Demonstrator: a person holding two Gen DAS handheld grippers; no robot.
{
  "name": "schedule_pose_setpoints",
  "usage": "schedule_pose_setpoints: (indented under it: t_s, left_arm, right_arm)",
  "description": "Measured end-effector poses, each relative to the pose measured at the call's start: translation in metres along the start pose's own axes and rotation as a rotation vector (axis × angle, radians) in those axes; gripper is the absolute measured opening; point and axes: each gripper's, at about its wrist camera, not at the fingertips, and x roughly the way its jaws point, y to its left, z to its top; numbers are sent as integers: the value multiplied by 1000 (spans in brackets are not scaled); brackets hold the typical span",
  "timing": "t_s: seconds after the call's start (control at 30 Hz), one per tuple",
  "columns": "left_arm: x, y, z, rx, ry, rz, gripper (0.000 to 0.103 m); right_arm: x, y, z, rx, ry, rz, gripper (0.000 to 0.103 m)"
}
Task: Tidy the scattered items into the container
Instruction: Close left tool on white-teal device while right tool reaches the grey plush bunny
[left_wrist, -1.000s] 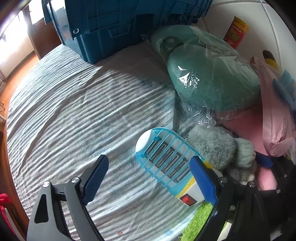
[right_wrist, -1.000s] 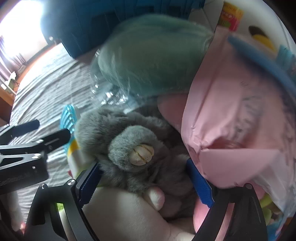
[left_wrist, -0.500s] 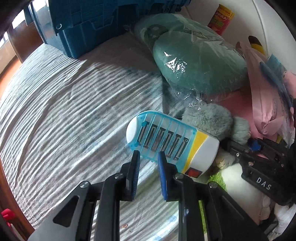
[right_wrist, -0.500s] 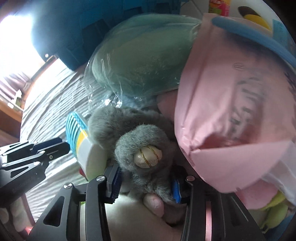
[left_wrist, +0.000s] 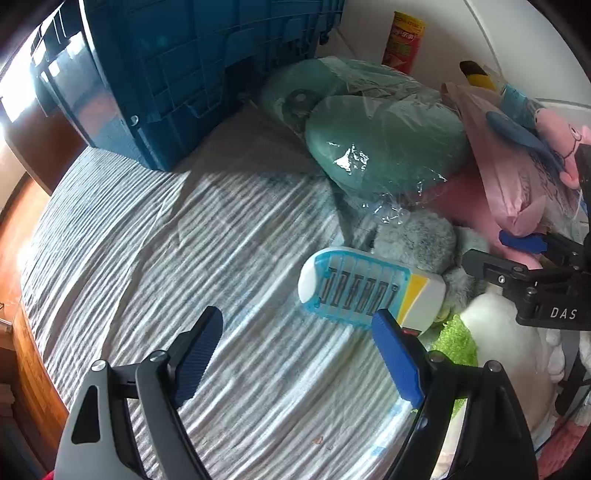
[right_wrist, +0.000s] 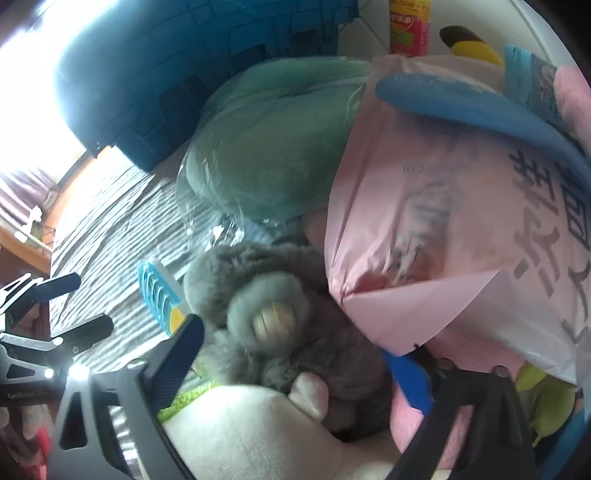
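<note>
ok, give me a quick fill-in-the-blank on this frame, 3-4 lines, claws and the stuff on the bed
1. The left claw is ____, with nothing between its fingers.
2. The blue and white device lies on the ____ sheet.
3. The right claw is open around the ____ plush.
4. The green cushion is wrapped in clear ____.

Missing words: open; striped; grey; plastic
</note>
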Motion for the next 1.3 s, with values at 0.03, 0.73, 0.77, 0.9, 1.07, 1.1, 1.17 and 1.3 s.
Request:
schedule_pose_setpoints:
  t_s: [0.03,0.73,0.77,0.9,1.07,1.1,1.17,1.3]
  left_arm:
    - [1,2,1,8,3,0,83]
    - [58,-54,44,700,114,-292,85]
    - [61,-56,41,719,127,-301,85]
    - [66,-62,18,788,153,-290,81]
    - [51,-51,-5,708,111,-278,54]
    - [45,-48,-6,673,101,-282,51]
    - [36,-44,-7,618,85,-295,43]
    - [25,-45,-8,534,55,-313,38]
  right_arm:
    - [-2,0,0,3,-2,-1,96]
    - [-38,7,-37,325,-93,-121,64]
    - [-38,8,-39,344,-97,-129,64]
    - [-41,8,-44,412,-109,-158,64]
    - [-47,8,-47,395,-89,-172,64]
    - [-48,9,-48,388,-87,-169,64]
    - [-51,9,-53,372,-83,-161,64]
    - [-51,16,-58,343,-80,-152,64]
